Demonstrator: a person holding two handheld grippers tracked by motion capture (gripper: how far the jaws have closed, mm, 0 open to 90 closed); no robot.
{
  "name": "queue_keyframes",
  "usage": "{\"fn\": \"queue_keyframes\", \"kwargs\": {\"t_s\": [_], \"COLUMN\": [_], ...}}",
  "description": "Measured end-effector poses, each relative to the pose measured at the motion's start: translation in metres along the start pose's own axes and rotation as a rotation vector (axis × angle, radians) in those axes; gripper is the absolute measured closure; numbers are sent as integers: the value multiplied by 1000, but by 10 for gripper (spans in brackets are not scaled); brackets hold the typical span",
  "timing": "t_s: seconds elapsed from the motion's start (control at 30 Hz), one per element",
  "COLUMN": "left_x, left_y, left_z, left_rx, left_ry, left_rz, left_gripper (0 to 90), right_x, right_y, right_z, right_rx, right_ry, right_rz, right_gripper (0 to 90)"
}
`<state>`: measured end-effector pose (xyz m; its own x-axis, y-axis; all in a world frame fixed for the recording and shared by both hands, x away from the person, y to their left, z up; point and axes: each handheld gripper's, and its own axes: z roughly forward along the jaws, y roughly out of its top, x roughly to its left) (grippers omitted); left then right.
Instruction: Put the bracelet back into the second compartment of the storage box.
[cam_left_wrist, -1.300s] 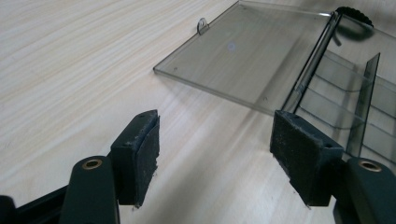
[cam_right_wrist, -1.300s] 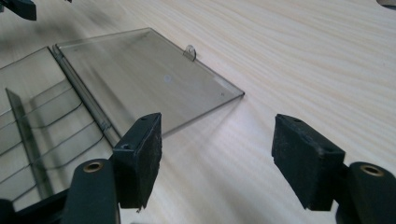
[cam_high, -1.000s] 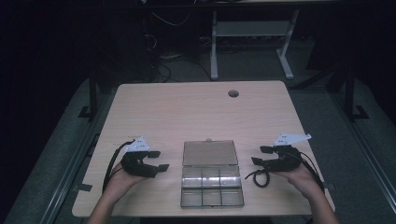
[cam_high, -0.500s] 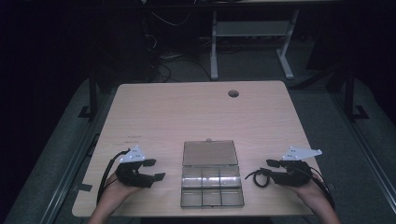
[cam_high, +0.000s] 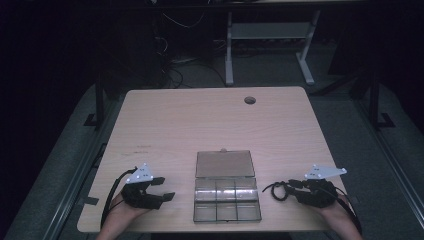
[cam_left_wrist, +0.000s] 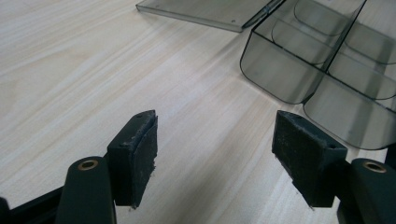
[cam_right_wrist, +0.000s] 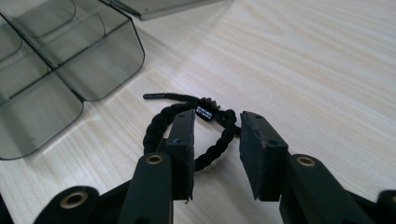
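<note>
Early stage of stowing a black braided cord bracelet (cam_right_wrist: 187, 128) in a clear compartment box (cam_high: 227, 199). Box open on the counter (cam_high: 200, 125), lid (cam_high: 223, 164) laid flat behind it, all compartments seemingly empty. Bracelet lying on the counter just right of the box, well apart from any compartment. Right tool (cam_right_wrist: 217, 135) low over the bracelet, jaws just now closing, one side of the loop between them, pads not yet pressing on the cord. Left tool (cam_left_wrist: 215, 149) wide open, holding nothing, hovering over bare counter just left of the box. Done: box opened, bracelet approached. Left, by judgement: closing the grip, lifting, placing in a compartment, perhaps shutting the lid.
</note>
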<state>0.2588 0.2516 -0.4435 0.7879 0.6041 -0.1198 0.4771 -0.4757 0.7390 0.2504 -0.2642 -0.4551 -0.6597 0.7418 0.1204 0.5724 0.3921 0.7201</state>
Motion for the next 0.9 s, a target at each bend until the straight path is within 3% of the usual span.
{"fn": "queue_keyframes", "kwargs": {"t_s": [0.3, 0.47, 0.67, 0.9], "left_x": [-1, 1, 1, 2], "left_y": [-1, -1, -1, -2], "left_z": [6, 6, 6, 6], "left_rx": [15, 15, 15, 11], "left_ry": [-5, 1, 4, 10], "left_rz": [6, 8, 8, 6], "left_gripper": [295, 295, 295, 286], "right_x": [1, -2, -4, -6], "right_y": [-1, -2, -3, -2], "right_z": [9, 10, 12, 8], "right_rx": [50, 61, 74, 53], "right_ry": [-22, -33, -31, -35], "right_rz": [13, 23, 19, 15], "right_gripper": [731, 827, 841, 851]}}
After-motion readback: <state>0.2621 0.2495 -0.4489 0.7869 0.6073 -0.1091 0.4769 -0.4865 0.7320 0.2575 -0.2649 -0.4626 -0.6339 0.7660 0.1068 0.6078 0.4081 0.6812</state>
